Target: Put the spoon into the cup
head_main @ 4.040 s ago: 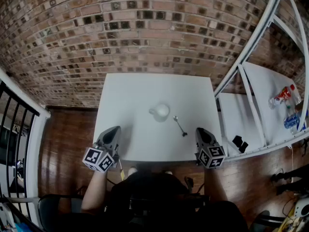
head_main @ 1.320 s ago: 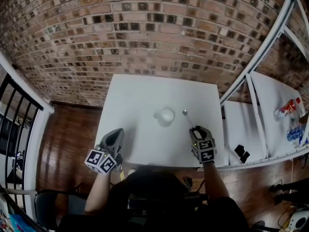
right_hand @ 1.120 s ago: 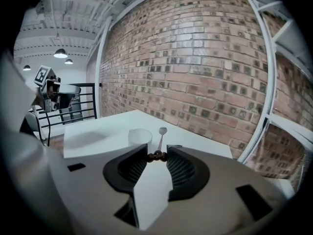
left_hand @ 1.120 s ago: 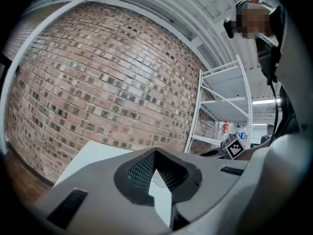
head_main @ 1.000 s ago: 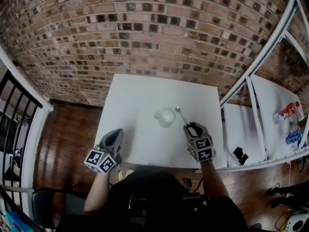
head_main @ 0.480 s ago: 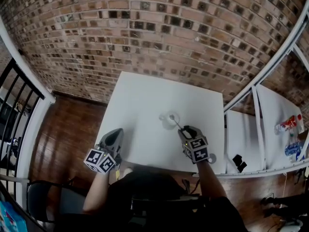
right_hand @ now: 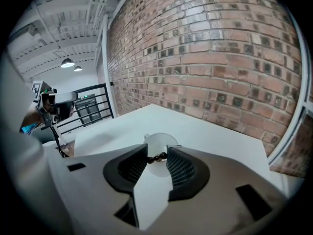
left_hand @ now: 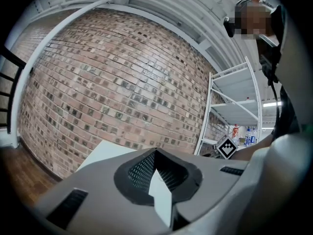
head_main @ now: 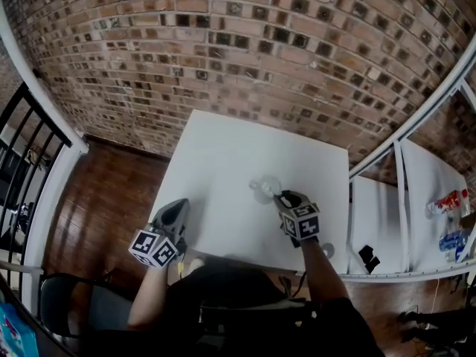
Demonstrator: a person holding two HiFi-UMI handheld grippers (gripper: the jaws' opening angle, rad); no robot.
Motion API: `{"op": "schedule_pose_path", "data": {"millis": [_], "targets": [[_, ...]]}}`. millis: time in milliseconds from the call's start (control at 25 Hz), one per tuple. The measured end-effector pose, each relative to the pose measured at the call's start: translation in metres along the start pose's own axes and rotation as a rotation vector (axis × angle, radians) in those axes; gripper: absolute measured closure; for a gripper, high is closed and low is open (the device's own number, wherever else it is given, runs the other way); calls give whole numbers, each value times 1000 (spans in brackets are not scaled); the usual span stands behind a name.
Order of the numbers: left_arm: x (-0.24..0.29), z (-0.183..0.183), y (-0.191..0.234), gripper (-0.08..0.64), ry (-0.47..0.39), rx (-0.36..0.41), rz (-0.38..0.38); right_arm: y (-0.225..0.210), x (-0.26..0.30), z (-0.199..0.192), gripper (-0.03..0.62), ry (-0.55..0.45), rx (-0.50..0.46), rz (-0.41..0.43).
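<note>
your left gripper hangs at the near-left edge of the white table, jaws pressed together on nothing – it has no part in this. the cup stands mid-table. just right of it, your right gripper is clamped on the spoon by its dark handle, tilted down toward the cup. so the pickup looks done; lowering and letting go are left – i can't tell whether the bowl end is inside the rim yet. the table stands on a wooden floor, with a black railing at left, a brick wall behind and white shelving at right.
</note>
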State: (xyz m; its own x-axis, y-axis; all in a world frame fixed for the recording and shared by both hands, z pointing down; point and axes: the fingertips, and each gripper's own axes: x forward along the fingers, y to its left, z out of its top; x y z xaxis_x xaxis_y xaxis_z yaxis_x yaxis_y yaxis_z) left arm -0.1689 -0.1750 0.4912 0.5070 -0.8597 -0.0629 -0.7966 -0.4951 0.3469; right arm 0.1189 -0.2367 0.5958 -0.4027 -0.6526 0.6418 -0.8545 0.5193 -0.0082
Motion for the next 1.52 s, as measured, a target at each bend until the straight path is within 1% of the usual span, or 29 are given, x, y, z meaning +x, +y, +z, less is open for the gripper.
{"op": "schedule_pose_path", "data": {"millis": [200,440,760,1000,1160,1280,1360,1440,1480,1520], "targets": [[-5,2,9,555,-1,1,33,4,16,-6,463,13,10,14],[-5,1,12,555,4,5,50,5,19,4,462,-32,-2,27],[-2,2,9,555,9,10,34,10,15,7,453,-66,-27,21],[3,2,2,555,14,17,5,6,-1,12,453,-115,-29,-2],[8,5,-6,555,16,29,-29,1,-25,17,451,-189,21,-22],[13,8,-11,555,21,38,-59,-6,-50,16,453,-252,62,-57],[17,7,-17,555,24,40,-79,-13,-69,11,494,-289,83,-94],[22,5,-26,555,30,37,-102,-22,-89,3,500,-323,112,-128],[24,3,-31,555,36,37,-115,-25,-99,-1,536,-339,132,-140],[25,0,-36,555,43,36,-129,-28,-108,-5,543,-353,155,-146]]}}
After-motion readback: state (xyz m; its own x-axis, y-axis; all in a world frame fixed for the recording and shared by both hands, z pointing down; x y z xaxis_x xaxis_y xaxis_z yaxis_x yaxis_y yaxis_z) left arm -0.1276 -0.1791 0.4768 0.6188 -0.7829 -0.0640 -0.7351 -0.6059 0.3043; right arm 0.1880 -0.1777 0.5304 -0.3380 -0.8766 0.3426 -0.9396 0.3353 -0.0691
